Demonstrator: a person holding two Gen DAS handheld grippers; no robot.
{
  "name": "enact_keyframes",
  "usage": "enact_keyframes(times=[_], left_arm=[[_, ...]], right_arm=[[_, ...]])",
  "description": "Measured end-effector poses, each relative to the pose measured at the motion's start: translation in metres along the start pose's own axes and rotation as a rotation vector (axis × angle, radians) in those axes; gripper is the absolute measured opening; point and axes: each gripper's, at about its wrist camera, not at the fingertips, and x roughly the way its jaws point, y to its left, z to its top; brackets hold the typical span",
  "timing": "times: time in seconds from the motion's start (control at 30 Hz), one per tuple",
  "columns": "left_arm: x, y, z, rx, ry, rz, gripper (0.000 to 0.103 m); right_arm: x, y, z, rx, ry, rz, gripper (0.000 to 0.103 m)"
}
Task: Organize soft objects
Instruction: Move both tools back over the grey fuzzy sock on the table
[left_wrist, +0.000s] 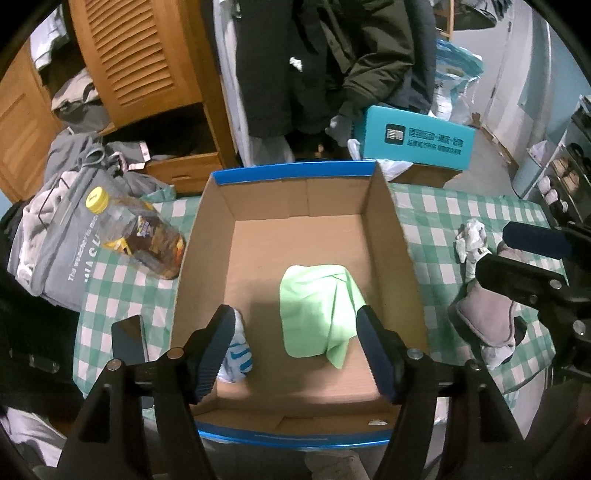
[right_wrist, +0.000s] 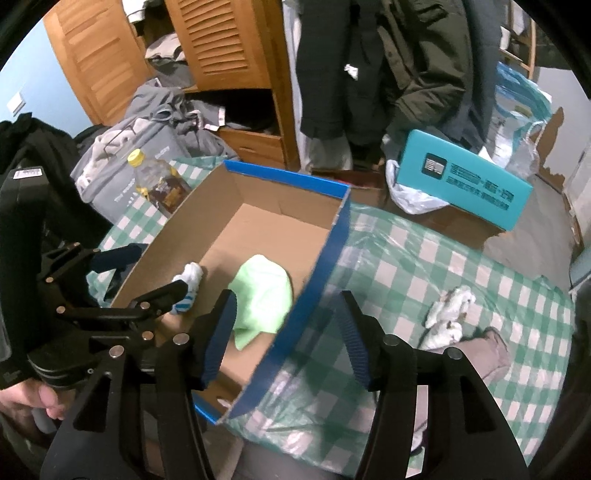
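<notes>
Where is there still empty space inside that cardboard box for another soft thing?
The far half of the cardboard box floor is bare, beyond the green cloth. The near end is crowded: the cloth sits beside the white-and-blue sock.

Matt brown cardboard box (left_wrist: 384, 236) at centre holds a soft green cloth (left_wrist: 317, 310). Glossy plastic film covers the checked counter (right_wrist: 424, 266); louvred wooden cabinet (left_wrist: 140, 62) at upper left.

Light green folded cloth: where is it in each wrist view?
Left wrist: light green folded cloth at centre, on the floor of the open cardboard box.
Right wrist: cloth left of centre, inside the same box.
Shared landmark: teal printed carton behind the box.
</notes>
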Motion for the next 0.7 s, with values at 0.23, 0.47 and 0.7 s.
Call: enact_keyframes(times=[0.23,0.47,0.7], left_arm=[[-0.001,-0.021,0.002,0.039,0.000,-0.008,0.074],[0.000,-0.044,0.006,0.071,0.005,-0.025,0.076],[0.000,-0.070,0.008,0.115,0.007,-0.040,0.080]], right_arm=[[-0.012,-0.020,-0.011,0.033,-0.003,-0.017,0.058],[-0.022,-0.047,-0.023,0.076,-0.001,-0.042,0.058],[-0.033,-0.076,-0.038,0.121,-0.001,-0.076,0.058]])
